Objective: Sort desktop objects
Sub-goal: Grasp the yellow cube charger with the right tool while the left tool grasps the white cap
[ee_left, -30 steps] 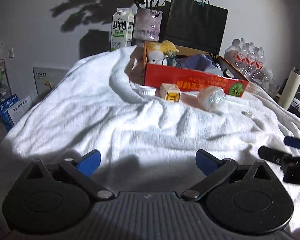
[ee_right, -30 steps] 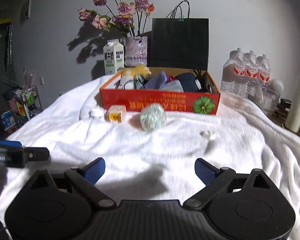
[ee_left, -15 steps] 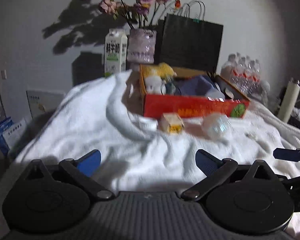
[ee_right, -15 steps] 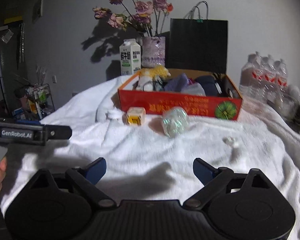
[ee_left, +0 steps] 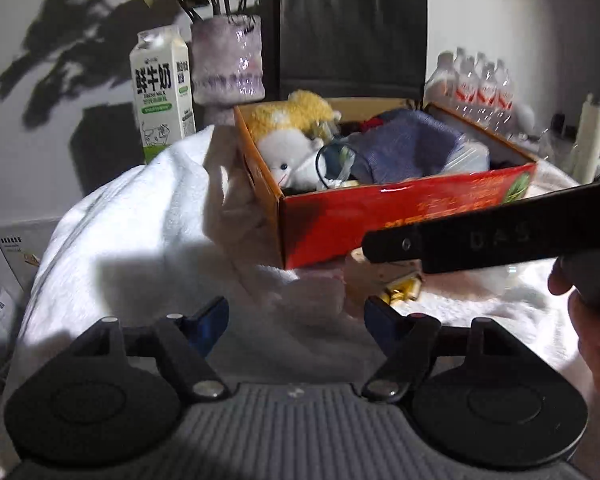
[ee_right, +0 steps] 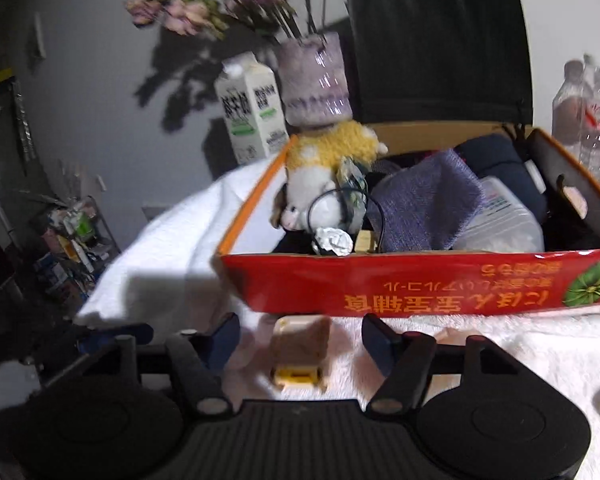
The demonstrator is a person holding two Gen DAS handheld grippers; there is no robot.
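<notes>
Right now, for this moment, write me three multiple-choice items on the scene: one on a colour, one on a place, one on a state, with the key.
1. What colour is the long near side of the cardboard box?
A) blue
B) green
C) red

2. Where is the small yellow-and-beige box?
A) inside the cardboard box
B) on the white cloth, between the right gripper's jaws
C) on the floor

3. How do the right gripper's jaws stand?
A) shut on the small yellow-and-beige box
B) shut with nothing between them
C) open, clear of the box's sides

Key:
1 C: the near side is red with yellow print.
2 B: it lies on the cloth in front of the cardboard box, a jaw on either side.
3 C: the jaws have just been closing, yet cloth shows on both sides of the box.
</notes>
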